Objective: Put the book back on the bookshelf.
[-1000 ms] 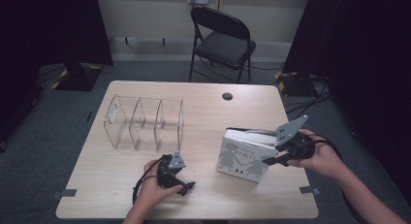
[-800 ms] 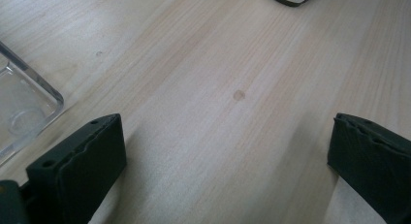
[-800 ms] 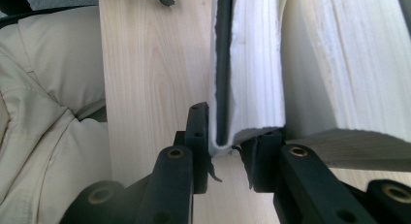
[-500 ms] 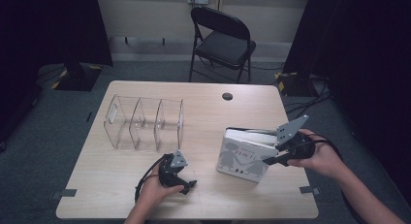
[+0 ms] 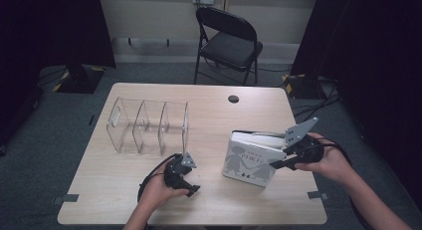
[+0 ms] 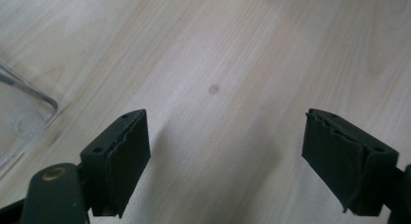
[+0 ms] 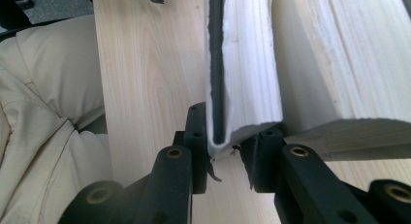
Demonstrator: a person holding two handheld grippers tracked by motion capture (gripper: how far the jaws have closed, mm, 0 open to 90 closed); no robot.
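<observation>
Dark curtains and a black folding chair (image 5: 226,41) stand behind a pale wooden worktop (image 5: 214,113). A book (image 5: 251,158) stands open-leaved toward the worktop's right near corner, cover facing the near edge, its long axis running across, parallel to that edge. The right gripper (image 5: 278,163) has its fingers (image 7: 196,136) clenched on the book's right end, pinching the dark cover and a wad of cream, ribbed pages. A clear acrylic organiser (image 5: 149,125) with three compartments sits toward the left far side, well apart from the book. The left gripper (image 5: 191,187) hangs near the near edge, between organiser and book; its fingers (image 6: 121,156) have just been closing with nothing between them, bare wood below. The book lies to its right.
</observation>
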